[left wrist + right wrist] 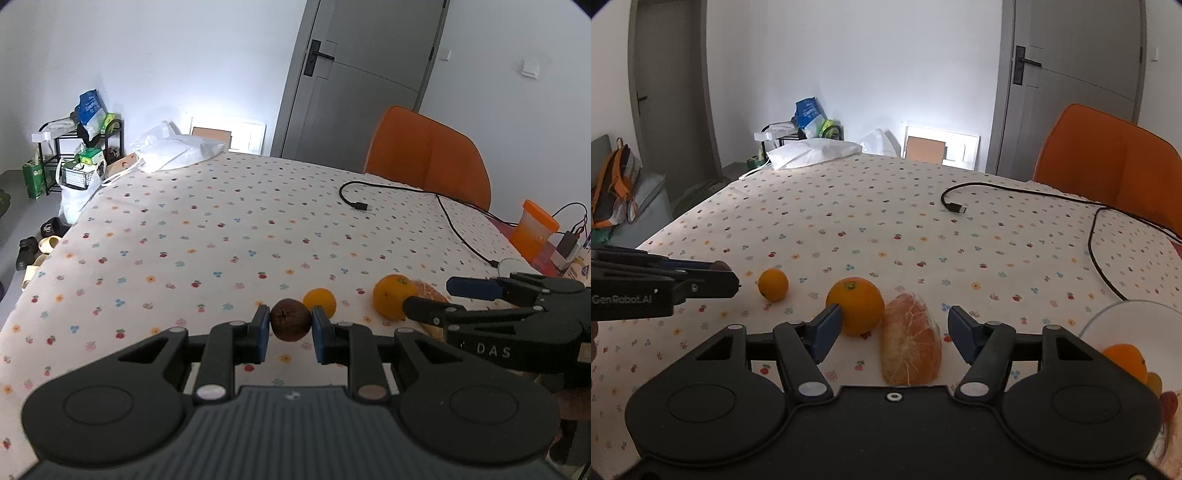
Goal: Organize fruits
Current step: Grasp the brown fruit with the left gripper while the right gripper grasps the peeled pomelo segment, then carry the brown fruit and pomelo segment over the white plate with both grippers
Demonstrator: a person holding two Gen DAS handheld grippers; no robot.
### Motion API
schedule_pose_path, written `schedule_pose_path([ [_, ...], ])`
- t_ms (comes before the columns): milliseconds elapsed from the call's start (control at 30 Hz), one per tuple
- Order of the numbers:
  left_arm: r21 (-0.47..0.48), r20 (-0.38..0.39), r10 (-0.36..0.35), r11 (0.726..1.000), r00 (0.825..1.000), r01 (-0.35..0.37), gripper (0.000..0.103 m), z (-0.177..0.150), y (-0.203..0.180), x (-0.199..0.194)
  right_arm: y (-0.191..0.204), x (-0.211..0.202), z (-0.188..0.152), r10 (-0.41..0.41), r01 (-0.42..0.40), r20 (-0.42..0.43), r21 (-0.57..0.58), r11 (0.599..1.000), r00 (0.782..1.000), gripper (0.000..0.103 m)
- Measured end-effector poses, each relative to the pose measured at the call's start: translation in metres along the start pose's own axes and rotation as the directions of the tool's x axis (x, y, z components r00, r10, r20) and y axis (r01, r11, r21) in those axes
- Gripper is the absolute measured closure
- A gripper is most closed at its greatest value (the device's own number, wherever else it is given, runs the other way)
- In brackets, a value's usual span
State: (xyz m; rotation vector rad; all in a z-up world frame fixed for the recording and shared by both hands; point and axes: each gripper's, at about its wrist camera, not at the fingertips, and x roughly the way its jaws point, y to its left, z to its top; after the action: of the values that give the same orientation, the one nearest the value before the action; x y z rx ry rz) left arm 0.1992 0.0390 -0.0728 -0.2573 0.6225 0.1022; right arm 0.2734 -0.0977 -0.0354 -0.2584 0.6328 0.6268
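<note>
One clear bowl (1108,314) right of the wrapped peeled citrus (910,345) holds an orange (1128,360). Left gripper (290,323) clamps a brown fruit (290,319); right gripper (892,328) stands apart around that citrus.

Two oranges (855,306), one small orange (773,283) (another in the bowl (1108,314)).

Cut off and hidden at the right edge

The clear bowl (1123,314) runs off frame, its fruit (1128,360) partly hidden; the right gripper (432,297) covers most of the peeled citrus (430,291).
</note>
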Motion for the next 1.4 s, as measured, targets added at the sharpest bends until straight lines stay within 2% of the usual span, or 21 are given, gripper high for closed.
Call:
schedule_pose_path([
  [167,-0.008,-0.002,0.005,1.000,1.000,-0.005,0.081,-0.002,0.004,-0.002,-0.001,0.004,0.000,0.024,-0.024,-0.033,0.008,1.000,0.999,0.041],
  [300,-0.009,-0.002,0.005,1.000,1.000,-0.005,0.080,-0.003,0.004,-0.004,0.005,0.007,-0.006,0.000,-0.002,-0.038,-0.032,0.999,0.999,0.040],
  [367,-0.010,0.001,0.005,1.000,1.000,-0.005,0.080,-0.002,0.004,-0.006,0.002,0.008,-0.007,0.001,-0.002,-0.044,-0.021,1.000,0.999,0.043],
  [400,-0.010,0.004,0.005,1.000,1.000,-0.005,0.080,-0.002,0.004,-0.007,-0.002,0.012,-0.008,-0.001,0.001,-0.062,-0.006,1.000,0.998,0.050],
  [433,-0.009,0.007,0.006,1.000,1.000,-0.006,0.080,-0.002,0.004,-0.009,-0.006,0.012,-0.009,0.002,-0.001,-0.048,0.012,1.000,0.999,0.062],
  [467,-0.009,0.009,0.008,1.000,1.000,-0.008,0.080,-0.002,0.004,-0.010,-0.007,0.012,-0.009,-0.017,0.017,-0.042,0.009,1.000,0.999,0.068],
  [500,-0.011,0.009,0.010,1.000,1.000,-0.010,0.080,-0.002,0.004,-0.010,-0.009,0.011,-0.008,-0.018,0.018,-0.045,0.013,1.000,0.999,0.069],
  [800,0.003,0.010,-0.013,1.000,1.000,0.013,0.081,-0.004,-0.005,-0.012,-0.009,-0.008,-0.017,0.000,0.001,-0.018,0.032,0.999,1.000,0.071],
  [1400,0.099,0.052,-0.083,0.992,0.995,0.077,0.081,0.006,-0.063,-0.020,-0.042,-0.086,-0.026,-0.078,0.055,0.135,0.165,0.985,0.988,0.071],
])
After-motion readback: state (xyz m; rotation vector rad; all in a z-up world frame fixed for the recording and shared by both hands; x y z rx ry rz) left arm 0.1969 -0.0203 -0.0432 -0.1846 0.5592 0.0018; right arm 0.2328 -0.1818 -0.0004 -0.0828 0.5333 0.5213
